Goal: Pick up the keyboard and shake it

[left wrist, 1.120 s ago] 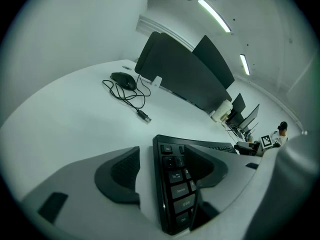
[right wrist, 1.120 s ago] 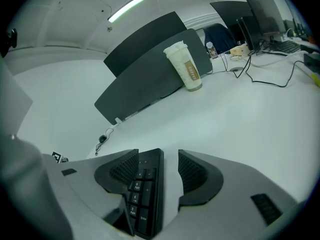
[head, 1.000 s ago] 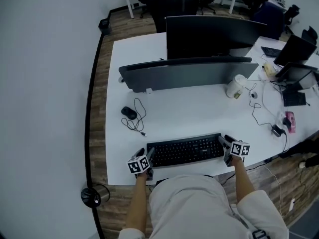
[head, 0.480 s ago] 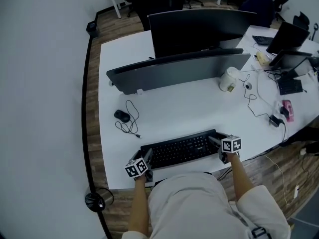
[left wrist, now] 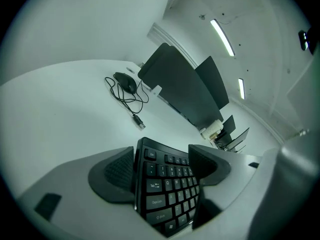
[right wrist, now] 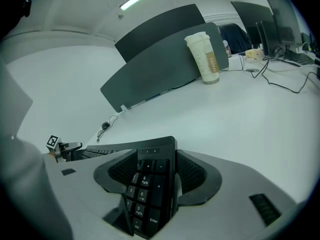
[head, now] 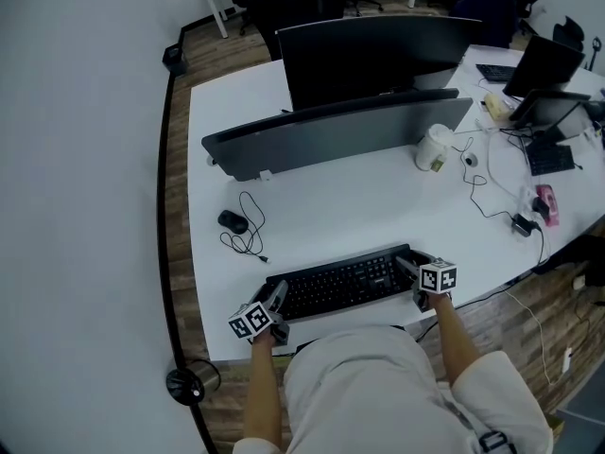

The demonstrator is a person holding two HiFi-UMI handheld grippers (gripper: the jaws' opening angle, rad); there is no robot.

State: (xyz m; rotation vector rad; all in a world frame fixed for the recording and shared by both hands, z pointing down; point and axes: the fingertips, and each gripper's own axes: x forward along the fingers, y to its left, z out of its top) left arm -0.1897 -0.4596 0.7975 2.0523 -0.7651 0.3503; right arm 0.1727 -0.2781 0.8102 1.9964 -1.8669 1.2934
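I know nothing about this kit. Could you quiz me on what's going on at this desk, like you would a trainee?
1. True or false: the left tool and the right tool each sit at one end of the keyboard.
2. What lies on the desk behind the keyboard's left end? A) a wired mouse B) a stapler C) a book
3. Fill in: by the right end of the grey divider stands a pale ___.
Key: 1 true; both tools' jaws have just been opening and stand open round the keyboard's ends. 2 A. 3 cup.
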